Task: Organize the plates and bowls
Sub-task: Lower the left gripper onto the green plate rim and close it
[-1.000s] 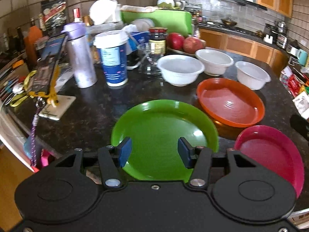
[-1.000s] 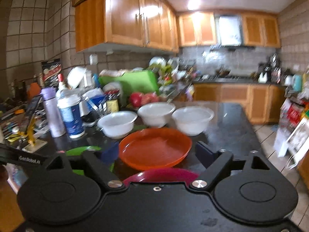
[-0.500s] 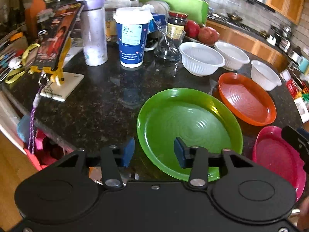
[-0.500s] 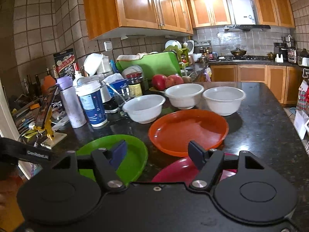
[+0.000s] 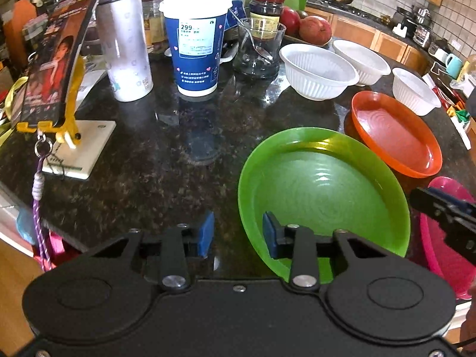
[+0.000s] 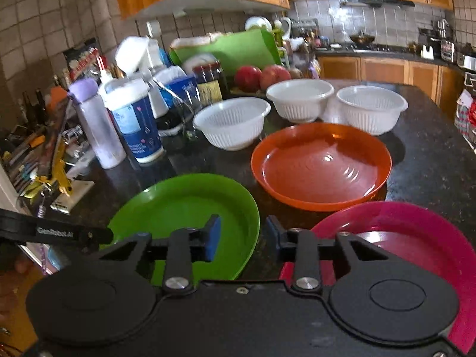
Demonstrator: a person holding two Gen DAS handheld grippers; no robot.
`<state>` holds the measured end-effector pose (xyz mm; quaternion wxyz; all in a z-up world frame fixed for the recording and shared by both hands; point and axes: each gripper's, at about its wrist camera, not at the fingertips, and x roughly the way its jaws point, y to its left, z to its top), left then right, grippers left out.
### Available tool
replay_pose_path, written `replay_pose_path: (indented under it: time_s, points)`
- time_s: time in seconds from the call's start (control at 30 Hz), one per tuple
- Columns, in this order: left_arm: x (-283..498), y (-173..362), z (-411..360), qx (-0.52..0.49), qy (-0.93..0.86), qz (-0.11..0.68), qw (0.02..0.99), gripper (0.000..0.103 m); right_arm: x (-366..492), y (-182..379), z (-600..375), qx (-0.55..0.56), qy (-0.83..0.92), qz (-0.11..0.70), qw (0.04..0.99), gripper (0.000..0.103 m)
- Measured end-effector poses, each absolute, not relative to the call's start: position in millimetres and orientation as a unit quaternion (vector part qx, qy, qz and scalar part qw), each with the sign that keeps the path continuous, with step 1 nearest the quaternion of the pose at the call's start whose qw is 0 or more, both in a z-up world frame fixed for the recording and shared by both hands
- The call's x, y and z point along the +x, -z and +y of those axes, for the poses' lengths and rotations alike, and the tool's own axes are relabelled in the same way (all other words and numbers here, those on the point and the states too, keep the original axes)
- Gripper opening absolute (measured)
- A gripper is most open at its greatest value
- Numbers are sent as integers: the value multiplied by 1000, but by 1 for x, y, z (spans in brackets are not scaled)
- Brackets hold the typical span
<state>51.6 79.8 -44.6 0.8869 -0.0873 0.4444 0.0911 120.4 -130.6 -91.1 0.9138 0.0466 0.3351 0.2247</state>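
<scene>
A green plate (image 5: pixel 324 190) (image 6: pixel 190 208), an orange plate (image 5: pixel 395 139) (image 6: pixel 321 163) and a pink plate (image 5: pixel 446 238) (image 6: pixel 416 238) lie on the dark counter. Three white bowls (image 5: pixel 318 71) (image 5: pixel 361 58) (image 5: pixel 413 89) stand behind them, also in the right wrist view (image 6: pixel 232 122) (image 6: pixel 300 96) (image 6: pixel 372 107). My left gripper (image 5: pixel 238 232) is open, its jaws astride the green plate's near left rim. My right gripper (image 6: pixel 244 238) is open over the gap between the green and pink plates.
A blue paper cup (image 5: pixel 196 41), a lilac bottle (image 5: pixel 125 41), a glass with a spoon (image 5: pixel 258 50), a jar (image 5: pixel 266 9) and apples (image 5: pixel 315 28) crowd the back left. A phone on a yellow stand (image 5: pixel 56 89) sits at the left edge.
My left gripper has moved left and lower, so the green plate's rim now lies between its jaws. My right gripper has narrowed and come down closer to the plates.
</scene>
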Motion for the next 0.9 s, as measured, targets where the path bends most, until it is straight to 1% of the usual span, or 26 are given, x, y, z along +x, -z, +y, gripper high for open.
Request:
replay_pose_path:
  time_s: [0.1, 0.17, 0.43, 0.5, 0.67, 0.73, 0.8, 0.87, 0.9]
  points:
    - [58, 47, 83, -78, -81, 449, 886, 44, 125, 96, -122, 33, -205, 342, 916, 35]
    - [61, 48, 84, -72, -77, 452, 886, 41, 128, 99, -118, 27, -197, 347, 917, 34]
    - [73, 56, 90, -64, -64, 463, 882, 40, 141, 108, -110, 20, -178, 369, 912, 32]
    - [76, 59, 92, -69, -60, 467, 880, 35, 143, 109, -109, 17, -175, 373, 911, 29]
    - [80, 59, 89, -63, -46, 467, 881, 29, 145, 112, -107, 13, -173, 385, 907, 25]
    - [81, 59, 87, -61, -42, 465, 882, 28, 146, 113, -106, 11, -172, 390, 905, 22]
    - [83, 59, 86, -62, -35, 464, 883, 25, 147, 114, -106, 10, -171, 392, 904, 17]
    - [85, 59, 86, -63, -34, 463, 883, 24, 146, 113, -106, 11, -172, 394, 903, 13]
    - [85, 60, 86, -63, -32, 463, 884, 24, 146, 113, -105, 12, -175, 395, 902, 13]
